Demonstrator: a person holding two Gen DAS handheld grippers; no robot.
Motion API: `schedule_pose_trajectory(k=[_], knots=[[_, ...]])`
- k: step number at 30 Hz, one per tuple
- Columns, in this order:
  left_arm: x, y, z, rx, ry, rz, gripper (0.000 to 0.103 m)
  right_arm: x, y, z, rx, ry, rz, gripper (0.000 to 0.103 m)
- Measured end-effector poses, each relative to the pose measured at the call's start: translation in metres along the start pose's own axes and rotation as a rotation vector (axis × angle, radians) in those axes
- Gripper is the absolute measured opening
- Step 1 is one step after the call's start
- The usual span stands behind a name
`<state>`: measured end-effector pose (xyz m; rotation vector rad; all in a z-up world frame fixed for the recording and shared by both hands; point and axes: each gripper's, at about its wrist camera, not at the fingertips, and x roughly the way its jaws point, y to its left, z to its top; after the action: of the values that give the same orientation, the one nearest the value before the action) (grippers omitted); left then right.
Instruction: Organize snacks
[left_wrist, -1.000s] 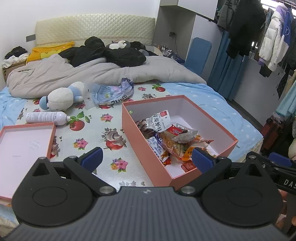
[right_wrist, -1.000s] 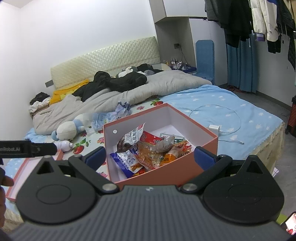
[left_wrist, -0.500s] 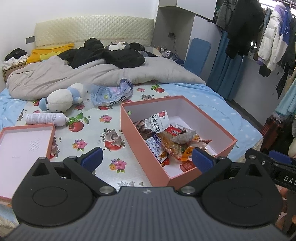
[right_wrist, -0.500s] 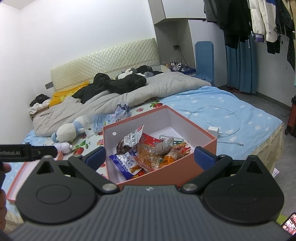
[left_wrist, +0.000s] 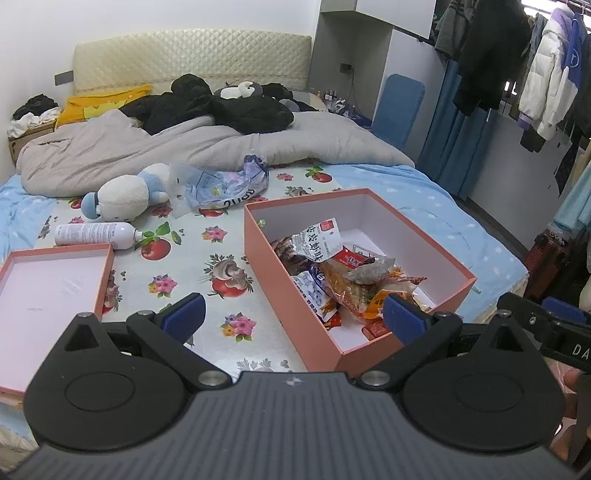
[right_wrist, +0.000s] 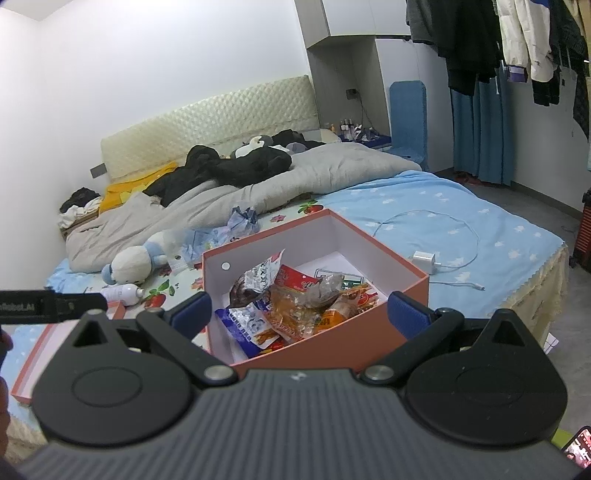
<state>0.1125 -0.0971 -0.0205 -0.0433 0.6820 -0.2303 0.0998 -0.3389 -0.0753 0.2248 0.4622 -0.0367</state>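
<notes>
We held both grippers low at the foot of the bed (left_wrist: 424, 192), each spread wide and holding nothing. The snack packets (left_wrist: 343, 273) lay heaped inside the open pink box (left_wrist: 295, 306), crowded toward its near end, with its far end bare. From the left gripper (left_wrist: 291, 314) the box sat ahead and to the right, its long axis running away from us and slanting rightward; the packets were just beyond the right finger. From the right gripper (right_wrist: 301, 308) the same box (right_wrist: 332, 343) lay straight ahead between the fingers, near corner pointing at us, and the packets (right_wrist: 291, 299) were just past that wall. We judged the right gripper nearer to the heap and better lined up with it. The box lid (left_wrist: 48, 295) lay open side up, ahead and to the left of the left gripper, well apart from the box.

With the snacks in the box and the lid off, the scene fitted either a pile awaiting sorting or one already gathered and awaiting its lid; we could not tell which.
</notes>
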Motion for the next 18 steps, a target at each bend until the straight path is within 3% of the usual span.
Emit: schedule_pose_trajectory(k=[18], knots=[[0.0,-0.0029,0.0011,-0.001,0.004,-0.006,0.103,0.0002,-0.0043,0.0048,0.008,-0.007,0.0,0.103]])
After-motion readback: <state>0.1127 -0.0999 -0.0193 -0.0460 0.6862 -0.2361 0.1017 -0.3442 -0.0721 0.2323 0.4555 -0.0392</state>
